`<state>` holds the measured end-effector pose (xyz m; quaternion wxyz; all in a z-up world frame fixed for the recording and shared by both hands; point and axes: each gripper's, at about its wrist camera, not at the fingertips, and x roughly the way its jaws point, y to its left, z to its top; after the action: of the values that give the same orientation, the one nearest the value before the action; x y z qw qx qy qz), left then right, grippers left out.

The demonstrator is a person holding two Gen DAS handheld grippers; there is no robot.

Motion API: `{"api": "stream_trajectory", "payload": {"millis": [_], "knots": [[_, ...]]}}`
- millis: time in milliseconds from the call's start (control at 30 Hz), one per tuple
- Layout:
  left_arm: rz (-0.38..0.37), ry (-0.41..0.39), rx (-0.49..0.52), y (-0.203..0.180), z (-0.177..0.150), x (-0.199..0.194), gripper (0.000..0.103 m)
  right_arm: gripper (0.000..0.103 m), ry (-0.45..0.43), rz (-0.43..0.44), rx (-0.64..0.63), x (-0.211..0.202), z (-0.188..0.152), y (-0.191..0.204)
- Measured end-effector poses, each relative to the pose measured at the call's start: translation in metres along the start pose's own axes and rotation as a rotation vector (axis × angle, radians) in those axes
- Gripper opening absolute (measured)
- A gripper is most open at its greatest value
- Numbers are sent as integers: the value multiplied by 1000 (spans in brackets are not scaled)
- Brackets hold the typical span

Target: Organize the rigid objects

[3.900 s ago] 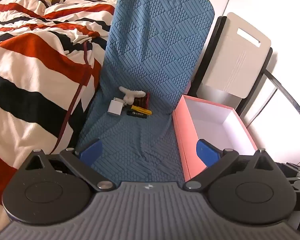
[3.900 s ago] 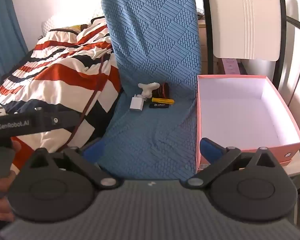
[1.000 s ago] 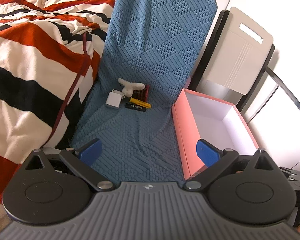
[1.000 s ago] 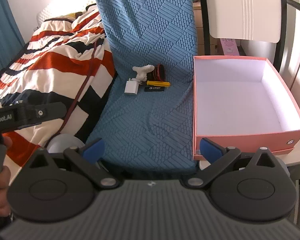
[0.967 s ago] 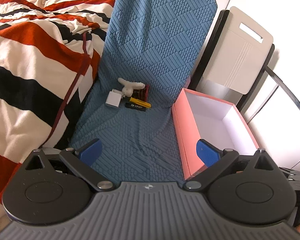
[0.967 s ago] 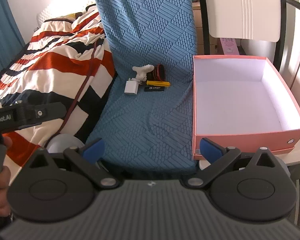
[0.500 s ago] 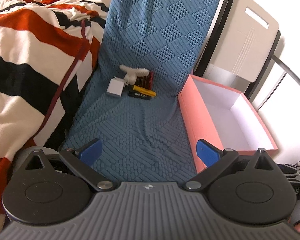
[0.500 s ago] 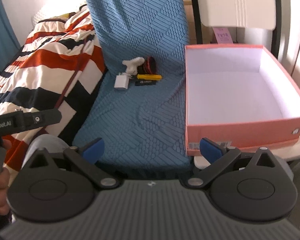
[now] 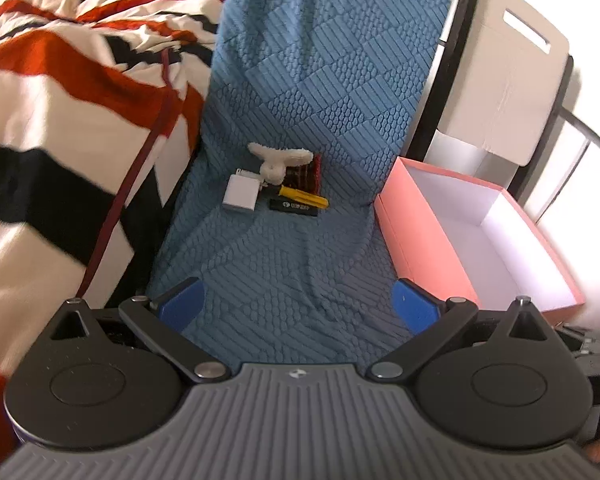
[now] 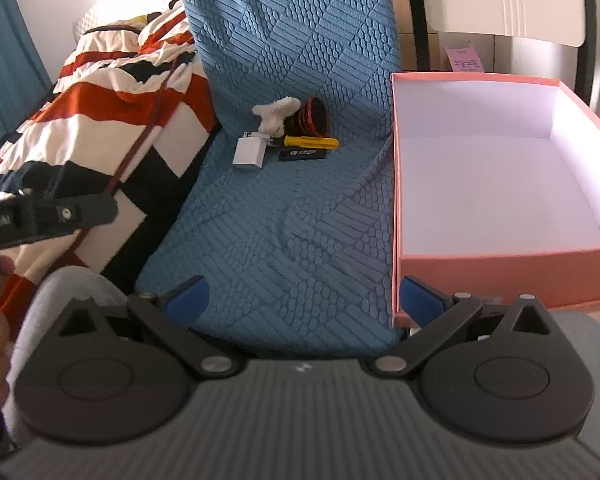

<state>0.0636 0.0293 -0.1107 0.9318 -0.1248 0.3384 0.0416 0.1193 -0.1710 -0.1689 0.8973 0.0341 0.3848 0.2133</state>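
Observation:
A cluster of small objects lies at the back of a blue-covered chair seat (image 9: 283,264): a white charger (image 9: 240,193) (image 10: 250,153), a yellow-handled screwdriver (image 9: 303,197) (image 10: 310,142), a black stick (image 9: 293,208) (image 10: 303,155), a white fluffy toy (image 9: 277,162) (image 10: 275,115) and a red-black band (image 9: 303,176) (image 10: 312,118). An empty pink box (image 9: 422,236) (image 10: 500,256) stands to the right. My left gripper (image 9: 297,306) and right gripper (image 10: 302,298) are both open and empty, hovering over the seat's front edge.
A bed with a red, black and white striped blanket (image 9: 59,120) (image 10: 111,92) lies to the left. A white panel (image 9: 504,72) leans behind the box. The left gripper's handle (image 10: 47,216) shows at the left of the right wrist view.
Both grippers have moved forward and lower toward the seat, so the objects and the box look larger. Both stay open and nothing has been taken.

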Motion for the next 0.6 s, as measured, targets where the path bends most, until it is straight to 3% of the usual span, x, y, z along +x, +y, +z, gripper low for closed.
{"api": "stream_trajectory", "payload": {"millis": [400, 600], "knots": [[-9, 9, -3, 17, 34, 66, 102, 103, -4, 8, -84, 53, 28, 2], [36, 11, 3, 29, 51, 108, 102, 103, -28, 31, -126, 80, 55, 5]]}}
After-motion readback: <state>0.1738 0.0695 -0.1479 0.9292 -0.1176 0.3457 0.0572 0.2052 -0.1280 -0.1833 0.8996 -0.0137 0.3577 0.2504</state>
